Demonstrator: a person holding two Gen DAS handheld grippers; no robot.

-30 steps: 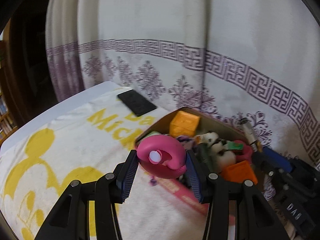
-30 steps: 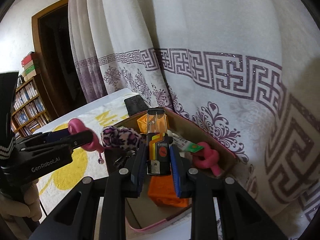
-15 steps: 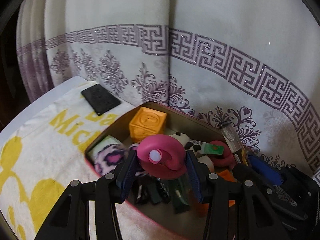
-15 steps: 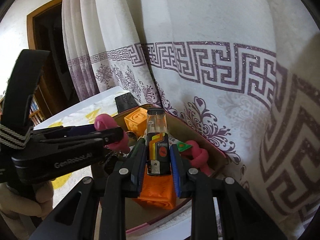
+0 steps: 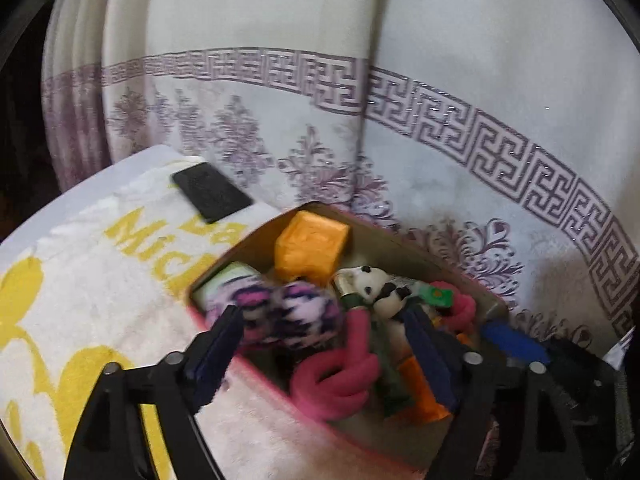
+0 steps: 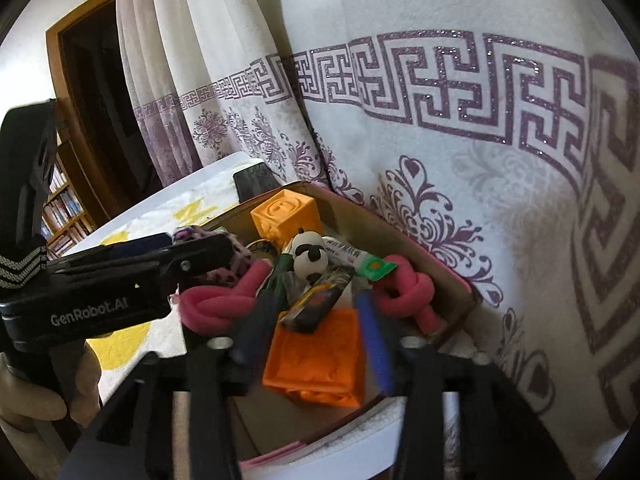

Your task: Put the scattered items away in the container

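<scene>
Left hand-held gripper (image 5: 326, 344) and right hand-held gripper (image 6: 316, 330) are both opening over the box (image 5: 400, 240) (pink knot (image 5: 336, 384) and lighter (image 6: 318, 300) lie released inside).

Item count, per kind. One cardboard box (image 6: 432, 252) is present. Inside it: two pink knotted foam tubes, one at the left (image 6: 218, 304) and one at the right (image 6: 404, 290); two orange blocks, a yellow-orange cube (image 6: 286, 216) at the far end and a brighter orange block (image 6: 316, 360) at the near end; one panda figure (image 6: 308, 254); one leopard-print plush item (image 5: 288, 314); one lighter (image 6: 316, 304) with orange and black printing; one tube with a green tag (image 6: 374, 266); one pale green item (image 5: 230, 276), partly hidden. Outside the box: one flat black rectangular object (image 5: 210, 190) on one towel (image 5: 80, 292) with yellow print. Two hand-held grippers: left (image 5: 324, 356), right (image 6: 312, 332). Other contents are too hidden to count.
</scene>
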